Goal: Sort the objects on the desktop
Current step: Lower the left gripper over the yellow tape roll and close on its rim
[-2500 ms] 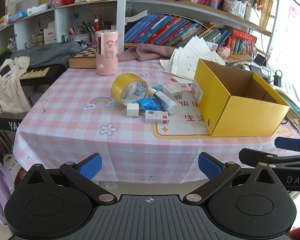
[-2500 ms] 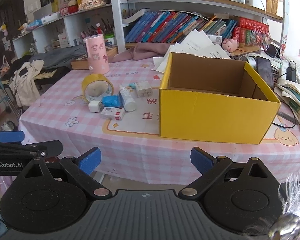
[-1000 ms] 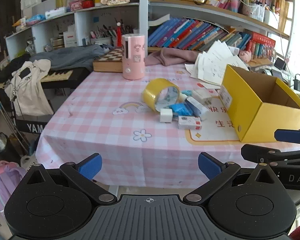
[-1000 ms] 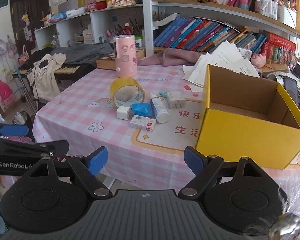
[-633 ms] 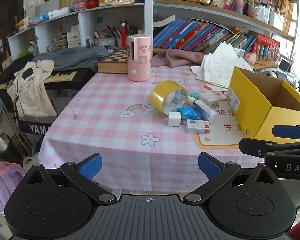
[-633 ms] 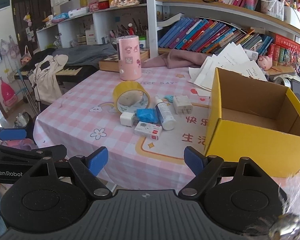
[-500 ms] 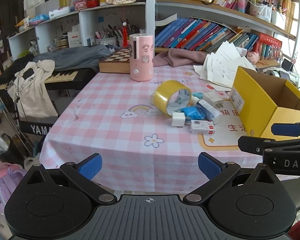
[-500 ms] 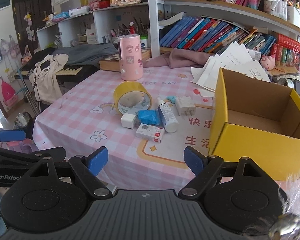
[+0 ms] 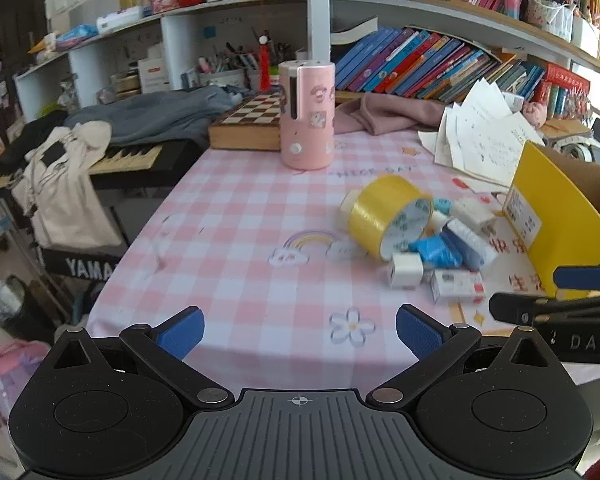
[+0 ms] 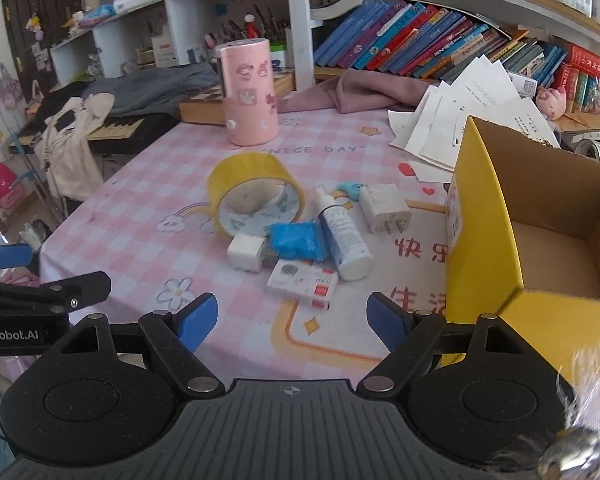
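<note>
Two grippers hang at the near edge of the pink checked tablecloth [image 10: 148, 184], and every place below is given from the yellow tape roll [image 10: 254, 196], which lies on its side near the cloth's middle. Furthest left of the roll, the left gripper [image 9: 300, 330] hovers above the cloth edge with its blue-padded fingers spread wide and nothing between them. Behind the roll stands the pink cylinder [image 10: 250, 92], upright and well apart from it. Touching the roll's near rim is a small white cube adapter [image 10: 246, 254], and just right of that a crumpled blue packet [image 10: 298, 240]. Nearer than both lies a flat white box with a red mark [image 10: 302, 284]. The right gripper [image 10: 292, 322] sits just short of that box, fingers likewise wide apart and empty (its pads frame the box from the camera's side). Right of the roll a white spray bottle [image 10: 344, 236] lies flat, then a white plug charger [image 10: 384, 208] with a small blue piece [image 10: 350, 189] beside it. Furthest right stands the open yellow cardboard box [image 10: 484, 216].
</note>
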`<state>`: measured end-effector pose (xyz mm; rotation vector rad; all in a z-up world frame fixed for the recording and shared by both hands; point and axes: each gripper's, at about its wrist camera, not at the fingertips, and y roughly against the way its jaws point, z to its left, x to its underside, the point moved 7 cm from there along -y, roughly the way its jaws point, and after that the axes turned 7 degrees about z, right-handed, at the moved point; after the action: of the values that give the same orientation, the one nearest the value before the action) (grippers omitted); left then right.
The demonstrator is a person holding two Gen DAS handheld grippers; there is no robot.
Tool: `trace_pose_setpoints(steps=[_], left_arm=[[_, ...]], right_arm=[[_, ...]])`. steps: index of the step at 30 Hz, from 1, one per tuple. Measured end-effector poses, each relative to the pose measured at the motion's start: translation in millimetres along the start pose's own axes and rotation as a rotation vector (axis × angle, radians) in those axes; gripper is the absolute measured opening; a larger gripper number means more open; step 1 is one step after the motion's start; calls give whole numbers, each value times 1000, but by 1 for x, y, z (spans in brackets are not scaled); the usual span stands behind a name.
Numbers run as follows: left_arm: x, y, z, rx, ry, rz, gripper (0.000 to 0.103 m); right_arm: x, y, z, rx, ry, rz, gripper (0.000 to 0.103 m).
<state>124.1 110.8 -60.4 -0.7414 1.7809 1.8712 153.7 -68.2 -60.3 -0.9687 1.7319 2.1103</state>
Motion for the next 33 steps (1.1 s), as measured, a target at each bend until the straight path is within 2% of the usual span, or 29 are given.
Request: trace_pose_setpoints(steps=[14,27,29,31,33], left_arm=[[-34,-51,-11,75,-66,52,102],[-63,-90,-38,115,-199,73,102],[-68,-96,-42,122,-221,69,102],[-75,-101,-47,127,-235,61,102],[-81,-106,-51,127,-246,52,102]], right_arm=[[-10,-63,-7,17,-33,170,78],[-19,-97,-7,13,-33,194,76],[-20,-98,-9,22,-33,186,70],[-22,-97,-13,33,-37,181,59],[-22,-96,-20,46,-50,181,58]])
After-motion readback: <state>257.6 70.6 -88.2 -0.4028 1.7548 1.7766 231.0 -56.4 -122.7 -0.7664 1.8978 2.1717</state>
